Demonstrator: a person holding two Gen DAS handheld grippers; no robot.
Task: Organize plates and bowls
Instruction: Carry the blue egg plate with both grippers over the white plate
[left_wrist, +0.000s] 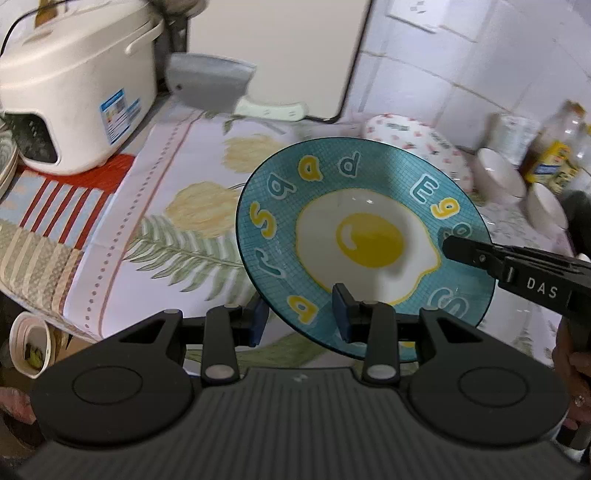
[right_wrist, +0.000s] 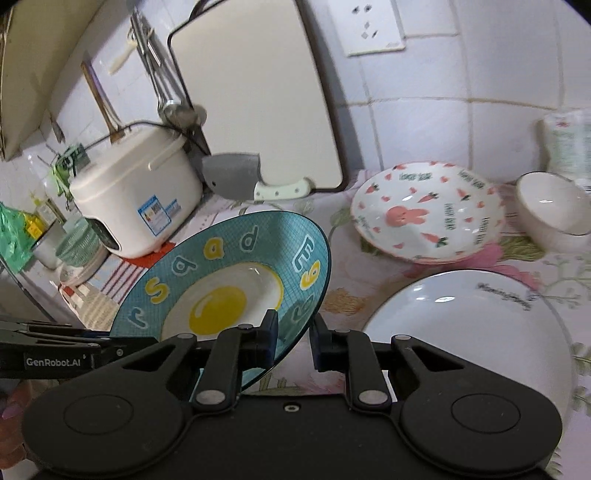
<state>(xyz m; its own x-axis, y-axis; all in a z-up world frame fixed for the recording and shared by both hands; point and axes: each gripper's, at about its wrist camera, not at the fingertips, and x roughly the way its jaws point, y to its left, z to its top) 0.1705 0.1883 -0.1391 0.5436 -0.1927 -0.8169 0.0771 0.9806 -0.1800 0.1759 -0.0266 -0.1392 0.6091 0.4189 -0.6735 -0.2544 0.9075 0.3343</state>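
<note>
We see the teal egg plate (left_wrist: 364, 240) empty and tilted above the tablecloth (left_wrist: 147, 192), its rim running between the spread fingers of our left gripper (left_wrist: 301, 317) and right gripper (right_wrist: 293, 338); whether either pinches it, we cannot tell. Only the right wrist view shows the empty bunny plate (right_wrist: 428, 214), white plate (right_wrist: 469, 332) and bowl (right_wrist: 550, 214) towards the back edge.

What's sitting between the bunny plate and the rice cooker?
In the right wrist view, a cleaver leans on a cutting board between the bunny plate and the rice cooker.
</note>
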